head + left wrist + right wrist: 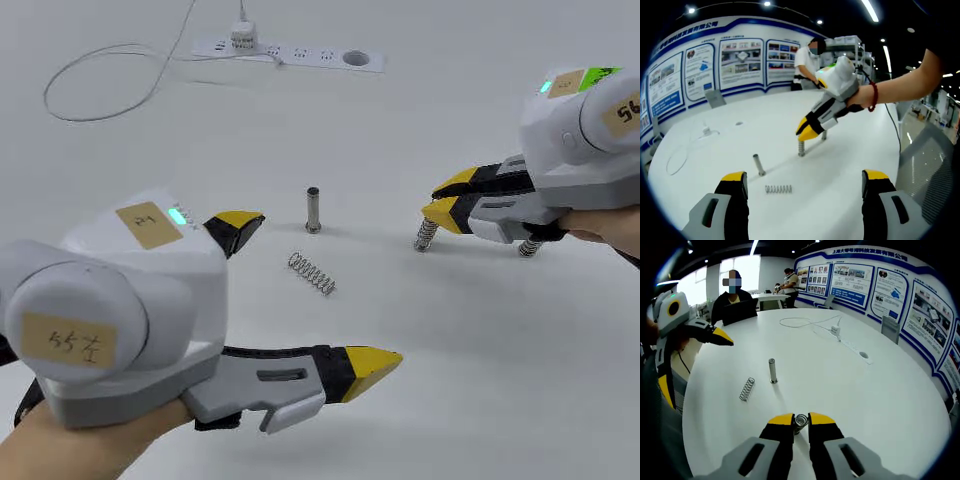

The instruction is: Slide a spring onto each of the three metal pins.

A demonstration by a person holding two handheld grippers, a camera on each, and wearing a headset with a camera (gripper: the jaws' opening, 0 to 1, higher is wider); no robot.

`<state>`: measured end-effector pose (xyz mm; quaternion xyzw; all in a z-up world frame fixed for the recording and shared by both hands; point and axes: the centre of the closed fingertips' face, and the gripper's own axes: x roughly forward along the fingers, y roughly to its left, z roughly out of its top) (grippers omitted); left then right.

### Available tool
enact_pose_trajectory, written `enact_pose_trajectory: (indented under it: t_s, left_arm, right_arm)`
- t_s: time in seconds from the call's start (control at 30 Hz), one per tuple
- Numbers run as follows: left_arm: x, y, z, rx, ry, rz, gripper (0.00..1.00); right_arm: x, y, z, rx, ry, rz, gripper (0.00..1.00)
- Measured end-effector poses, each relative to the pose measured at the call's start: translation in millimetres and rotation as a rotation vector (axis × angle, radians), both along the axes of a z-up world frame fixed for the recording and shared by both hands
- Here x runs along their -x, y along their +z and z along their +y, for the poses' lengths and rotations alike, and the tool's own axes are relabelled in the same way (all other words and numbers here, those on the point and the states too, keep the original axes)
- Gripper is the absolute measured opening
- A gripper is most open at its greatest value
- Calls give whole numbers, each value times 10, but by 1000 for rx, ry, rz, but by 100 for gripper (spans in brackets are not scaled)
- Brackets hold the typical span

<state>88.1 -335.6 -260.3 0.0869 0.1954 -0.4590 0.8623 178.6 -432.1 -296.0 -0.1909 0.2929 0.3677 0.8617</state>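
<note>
Pins, three: bare pin [313, 210] by one loose spring [311, 273].
Head view: two sprung pins [427, 235] [530, 247]; left tongs [804, 175] wide, empty; right tongs [801, 418] almost closed.

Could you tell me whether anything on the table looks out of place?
One loose spring lies on its side beside the bare upright pin, not yet threaded on it. Nothing looks damaged.
</note>
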Motion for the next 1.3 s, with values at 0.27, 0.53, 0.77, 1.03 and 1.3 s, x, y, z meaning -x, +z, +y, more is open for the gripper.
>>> enact_pose_trajectory:
  t_s: [0.27,0.53,0.77,1.03,1.3]
  left_arm:
    - [-8,-2,-7,0,-1,-2,96]
    - [-7,-15,-10,-3,-1,1,96]
    - [-7,-10,-14,-3,-2,-1,96]
    - [-25,8,4,0,4,-1,97]
    - [-47,46,25,14,19,1,99]
  right_arm:
    - [-6,-80,-12,-2,-7,10,11]
    - [19,-113,-11,-1,-10,17,12]
    - [37,-140,-10,4,-18,31,21]
    - [21,0,-16,-37,-43,19,25]
    - [48,233,72,-82,-43,-7,30]
